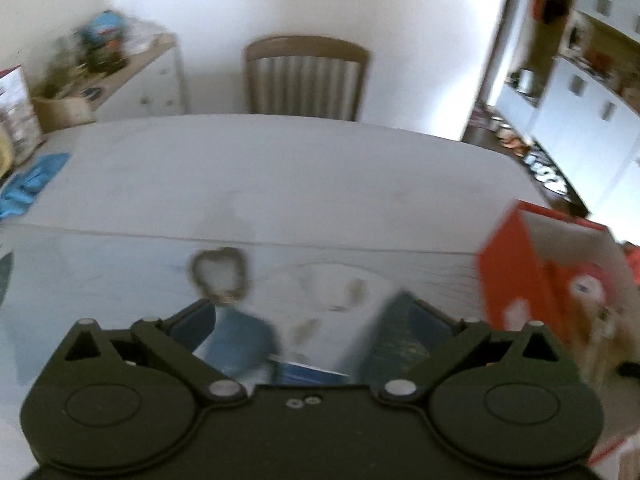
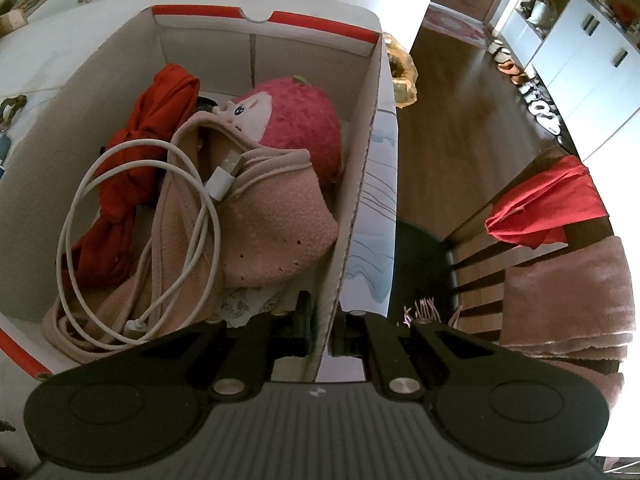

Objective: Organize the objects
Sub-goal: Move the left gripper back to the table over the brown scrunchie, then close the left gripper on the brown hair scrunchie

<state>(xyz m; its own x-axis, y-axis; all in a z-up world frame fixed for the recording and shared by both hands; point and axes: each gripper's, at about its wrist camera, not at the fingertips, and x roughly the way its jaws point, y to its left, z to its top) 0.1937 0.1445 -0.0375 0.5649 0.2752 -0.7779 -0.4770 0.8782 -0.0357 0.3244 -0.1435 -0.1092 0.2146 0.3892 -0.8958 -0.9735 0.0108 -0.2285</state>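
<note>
Right gripper [image 2: 320,336] is clamped on the stiff yet crushable side wall of the cardboard box [image 2: 360,128] on the bench, holding light, soft clothes and a cable, while the left gripper [image 1: 296,320] hangs apart, empty

Matt cardboard box [image 2: 362,128], fuzzy pink plush [image 2: 304,120], smooth white cable [image 2: 140,208], fleece cloth [image 2: 272,216].

A white-and-red cardboard box [image 2: 362,128] stands open, its right wall between the right jaws. Ahead-left inside lie a coiled white cable [image 2: 132,220], pink fleece [image 2: 272,220], a pink plush [image 2: 296,116] and what looks like red cloth [image 2: 156,136].
</note>
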